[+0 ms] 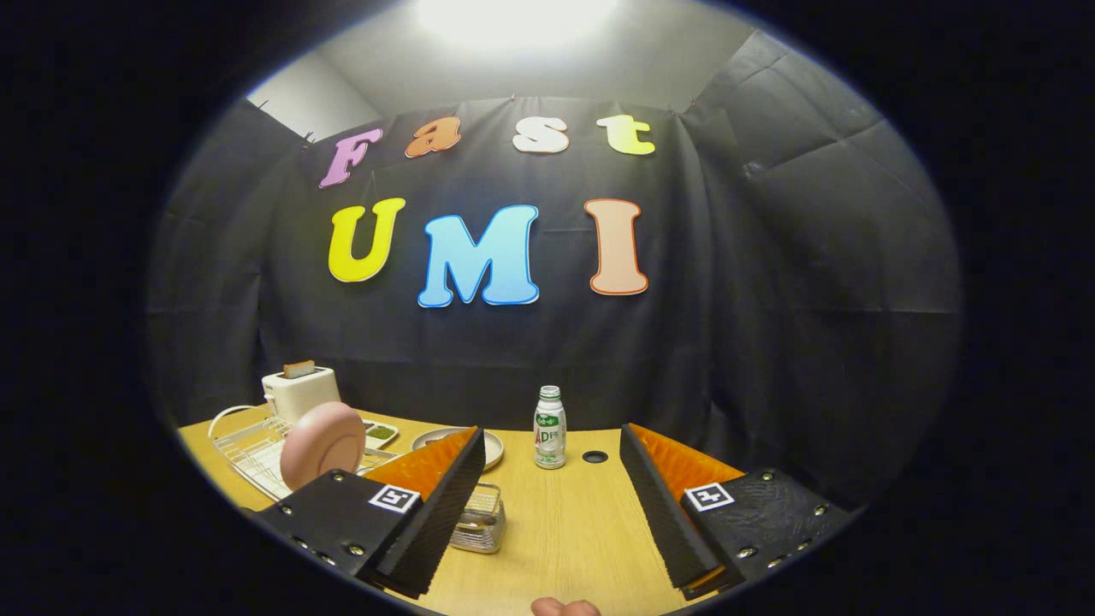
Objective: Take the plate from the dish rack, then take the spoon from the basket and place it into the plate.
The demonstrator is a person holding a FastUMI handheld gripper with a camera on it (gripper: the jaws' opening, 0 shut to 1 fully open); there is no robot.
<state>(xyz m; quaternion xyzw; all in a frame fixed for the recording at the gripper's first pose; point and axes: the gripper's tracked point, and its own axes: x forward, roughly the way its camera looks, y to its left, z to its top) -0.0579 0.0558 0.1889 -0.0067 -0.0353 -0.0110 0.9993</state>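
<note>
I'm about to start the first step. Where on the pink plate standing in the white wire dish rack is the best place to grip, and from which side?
Probably the top rim of the pink round plate: it stands on edge in the white wire dish rack, so come from above, one finger per face. The gripper is open.

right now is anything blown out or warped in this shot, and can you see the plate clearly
In the gripper view, the ceiling light is blown out to white glare; the fisheye bends the table edge and wall folds; the pink plate, upright in the dish rack, is evenly lit and fairly sharp; the gripper fingers stand open, holding nothing.
</note>
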